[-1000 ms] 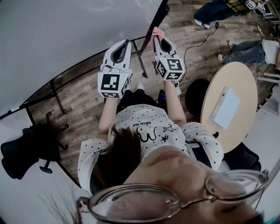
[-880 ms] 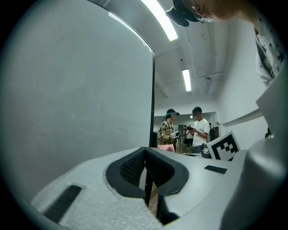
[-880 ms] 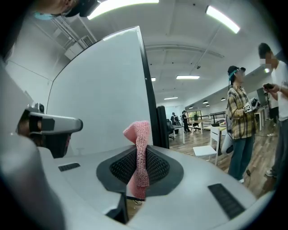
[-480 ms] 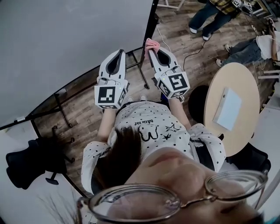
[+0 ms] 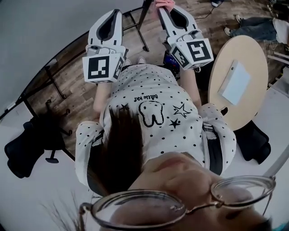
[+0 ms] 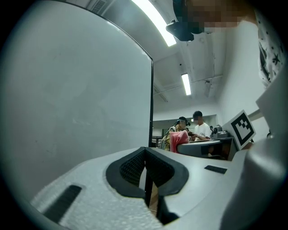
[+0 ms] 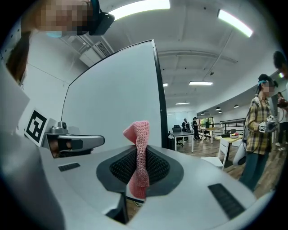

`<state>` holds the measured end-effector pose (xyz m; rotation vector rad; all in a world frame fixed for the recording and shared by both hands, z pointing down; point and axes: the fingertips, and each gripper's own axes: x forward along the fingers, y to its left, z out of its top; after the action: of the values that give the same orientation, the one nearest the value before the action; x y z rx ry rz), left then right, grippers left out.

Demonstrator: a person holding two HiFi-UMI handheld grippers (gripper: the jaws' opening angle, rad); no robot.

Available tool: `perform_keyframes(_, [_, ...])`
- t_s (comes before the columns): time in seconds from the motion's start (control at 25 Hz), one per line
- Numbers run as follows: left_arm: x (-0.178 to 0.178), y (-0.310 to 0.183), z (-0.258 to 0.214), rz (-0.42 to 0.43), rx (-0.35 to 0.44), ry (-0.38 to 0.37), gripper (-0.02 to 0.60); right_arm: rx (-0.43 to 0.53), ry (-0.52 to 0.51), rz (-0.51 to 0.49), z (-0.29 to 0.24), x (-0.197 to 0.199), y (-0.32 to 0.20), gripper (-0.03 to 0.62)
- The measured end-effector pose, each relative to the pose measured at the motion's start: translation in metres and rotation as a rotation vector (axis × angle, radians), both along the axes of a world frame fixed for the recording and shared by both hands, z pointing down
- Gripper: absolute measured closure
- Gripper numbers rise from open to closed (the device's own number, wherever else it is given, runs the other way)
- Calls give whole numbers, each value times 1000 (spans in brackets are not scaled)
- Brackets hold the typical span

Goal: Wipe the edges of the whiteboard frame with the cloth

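Note:
The whiteboard (image 5: pixel 49 27) fills the upper left of the head view, and its black right frame edge (image 5: pixel 145 6) runs down at top centre. A pink cloth (image 5: pixel 163 3) is pinched in my right gripper (image 5: pixel 163 5), which is shut on it just right of that edge. In the right gripper view the cloth (image 7: pixel 140 148) sticks up between the jaws, with the frame edge (image 7: pixel 161 99) right behind it. My left gripper (image 5: pixel 114 12) is shut with nothing in it and hangs in front of the board face (image 6: pixel 81 99), left of the frame edge (image 6: pixel 151 103).
At the right stands a round wooden table (image 5: pixel 253 63) with a white sheet (image 5: pixel 235 83) on it. A black office chair (image 5: pixel 27 149) is at the lower left. The board's stand legs (image 5: pixel 135 27) are on the wood floor. People (image 7: pixel 261 130) stand in the room beyond.
Both grippers have risen toward the top of the head view and come nearer the camera. The right one still holds the pink cloth beside the frame edge.

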<state>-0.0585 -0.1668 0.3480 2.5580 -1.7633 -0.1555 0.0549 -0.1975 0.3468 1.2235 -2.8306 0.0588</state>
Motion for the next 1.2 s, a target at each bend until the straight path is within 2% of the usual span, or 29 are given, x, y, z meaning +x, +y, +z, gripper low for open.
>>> perform_keyframes(0.52, [12, -8, 5, 28, -27, 20, 565, -50, 31, 16, 16, 7, -4, 559])
perform_keyframes(1.2, [14, 1, 6, 18, -24, 21, 565, -34, 25, 10, 14, 6, 6, 559])
